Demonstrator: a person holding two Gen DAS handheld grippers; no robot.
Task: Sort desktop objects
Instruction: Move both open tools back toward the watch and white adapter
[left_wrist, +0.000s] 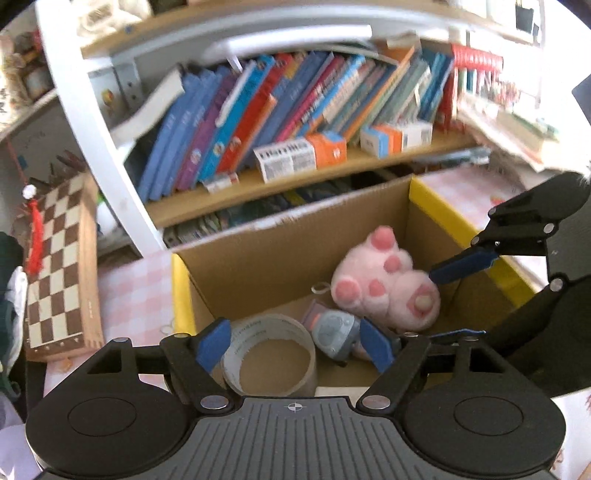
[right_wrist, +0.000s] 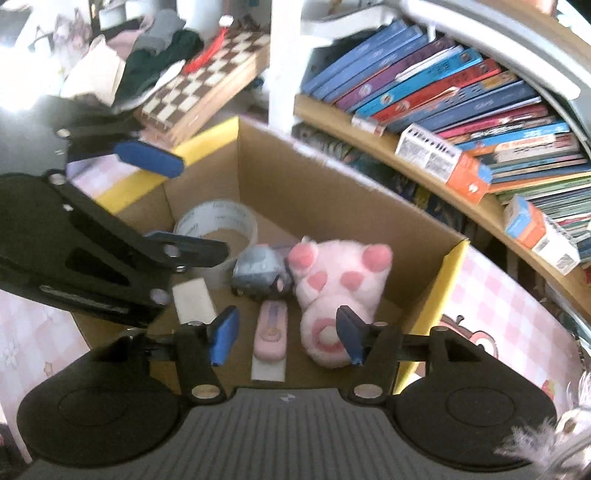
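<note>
A cardboard box (left_wrist: 280, 254) with a yellow rim holds a pink plush paw toy (left_wrist: 384, 280), a grey toy car (left_wrist: 332, 332) and a roll of clear tape (left_wrist: 273, 354). The right wrist view shows the same box (right_wrist: 332, 199), plush (right_wrist: 340, 280), car (right_wrist: 258, 273), tape (right_wrist: 218, 221), plus a pink eraser-like case (right_wrist: 271, 328). My left gripper (left_wrist: 295, 345) is open and empty over the box's near side. My right gripper (right_wrist: 286, 332) is open and empty above the pink case. Each gripper shows in the other's view.
A bookshelf (left_wrist: 280, 107) full of books and small boxes stands behind the cardboard box. A wooden chessboard (left_wrist: 59, 266) leans at the left. The desk has a pink checked cover (right_wrist: 495, 295). Clothes and clutter (right_wrist: 147, 55) lie beyond the chessboard.
</note>
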